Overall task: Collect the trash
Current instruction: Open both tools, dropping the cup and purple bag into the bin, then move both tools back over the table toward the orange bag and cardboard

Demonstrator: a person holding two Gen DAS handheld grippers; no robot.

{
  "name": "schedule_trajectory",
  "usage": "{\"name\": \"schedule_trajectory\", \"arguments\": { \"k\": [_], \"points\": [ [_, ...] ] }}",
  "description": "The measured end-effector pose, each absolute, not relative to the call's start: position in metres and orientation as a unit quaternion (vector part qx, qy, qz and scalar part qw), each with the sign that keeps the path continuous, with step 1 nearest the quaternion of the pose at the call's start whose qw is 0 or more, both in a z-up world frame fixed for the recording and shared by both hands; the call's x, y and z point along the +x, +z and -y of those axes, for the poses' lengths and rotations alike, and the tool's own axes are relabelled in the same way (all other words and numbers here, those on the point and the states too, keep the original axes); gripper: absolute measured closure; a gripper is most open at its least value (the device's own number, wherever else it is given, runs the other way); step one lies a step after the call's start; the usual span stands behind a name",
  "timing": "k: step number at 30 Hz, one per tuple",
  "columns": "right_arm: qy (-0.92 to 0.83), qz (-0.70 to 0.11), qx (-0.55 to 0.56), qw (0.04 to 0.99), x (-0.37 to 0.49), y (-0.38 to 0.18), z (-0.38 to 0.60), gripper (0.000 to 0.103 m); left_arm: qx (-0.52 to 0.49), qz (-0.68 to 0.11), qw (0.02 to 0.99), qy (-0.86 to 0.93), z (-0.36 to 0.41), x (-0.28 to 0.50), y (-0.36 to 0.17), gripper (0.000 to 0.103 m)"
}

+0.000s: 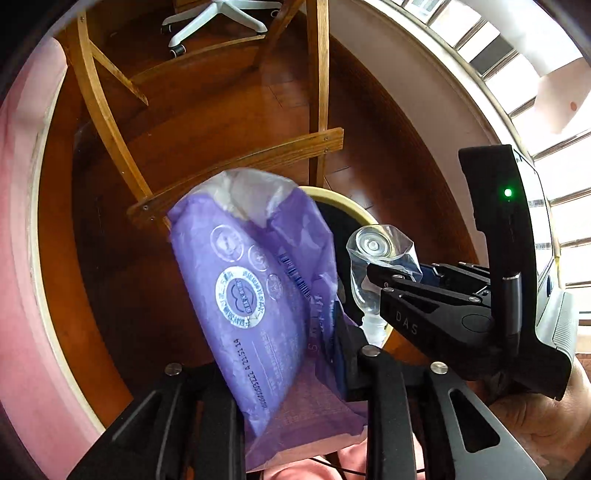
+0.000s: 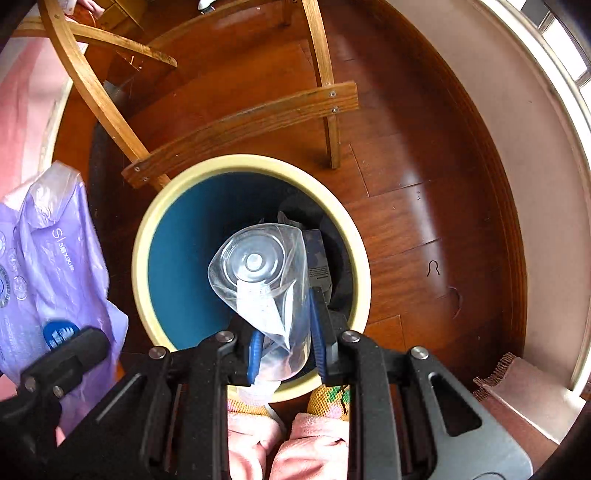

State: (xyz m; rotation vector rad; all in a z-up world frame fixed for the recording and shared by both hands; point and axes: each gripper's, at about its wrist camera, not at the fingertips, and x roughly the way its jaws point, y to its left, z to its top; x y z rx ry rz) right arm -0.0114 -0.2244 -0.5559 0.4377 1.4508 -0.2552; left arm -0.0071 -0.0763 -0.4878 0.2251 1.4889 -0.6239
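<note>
A crumpled purple plastic package [image 1: 251,295] with a white round logo is clamped in my left gripper [image 1: 280,373], hanging just left of the bin. The bin has a cream rim [image 2: 147,236] and a blue inside, and stands on the wooden floor. My right gripper [image 2: 286,332] is shut on a squashed clear plastic bottle [image 2: 266,273], held base-forward over the bin's mouth. Dark trash and a small box [image 2: 317,254] lie inside. In the left wrist view the bottle [image 1: 373,251] and right gripper [image 1: 384,280] show at the right, the bin rim [image 1: 343,201] behind. The purple package [image 2: 55,258] and left gripper [image 2: 74,350] appear lower left.
A wooden chair frame [image 2: 240,122] stands right behind the bin. An office chair base [image 1: 218,14] is farther back. Pink fabric [image 1: 22,221] lies along the left, a wall and window [image 1: 535,110] to the right. A person's pink trousers and patterned slippers [image 2: 328,398] are below the bin.
</note>
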Motion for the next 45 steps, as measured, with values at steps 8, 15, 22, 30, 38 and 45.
{"name": "schedule_trajectory", "arguments": {
  "k": [8,15,22,30,38,45],
  "points": [
    [-0.097,-0.657,0.235,0.71,0.004,-0.561,0.224,0.053,0.092,-0.671,0.679,-0.281,0.063,0.011,-0.492,0.023],
    [-0.085,-0.651,0.245,0.713,0.018,-0.506,0.212,0.048,0.082,-0.659,0.699,-0.267,0.049,0.024,-0.439,0.02],
    [-0.091,-0.63,0.255,0.728,0.006,-0.401,0.208,0.048,0.068,-0.642,0.72,-0.253,0.031,0.035,-0.331,0.02],
    [-0.077,-0.586,0.256,0.765,-0.01,-0.257,0.201,0.048,0.05,-0.585,0.767,-0.258,0.003,0.039,-0.18,0.02],
    [-0.051,-0.541,0.244,0.803,-0.008,-0.137,0.179,0.048,0.02,-0.522,0.81,-0.265,-0.03,0.049,-0.056,0.02],
    [-0.033,-0.489,0.172,0.855,0.02,-0.036,0.147,0.047,0.016,-0.477,0.833,-0.28,-0.051,0.066,0.034,0.02]
  ]
}}
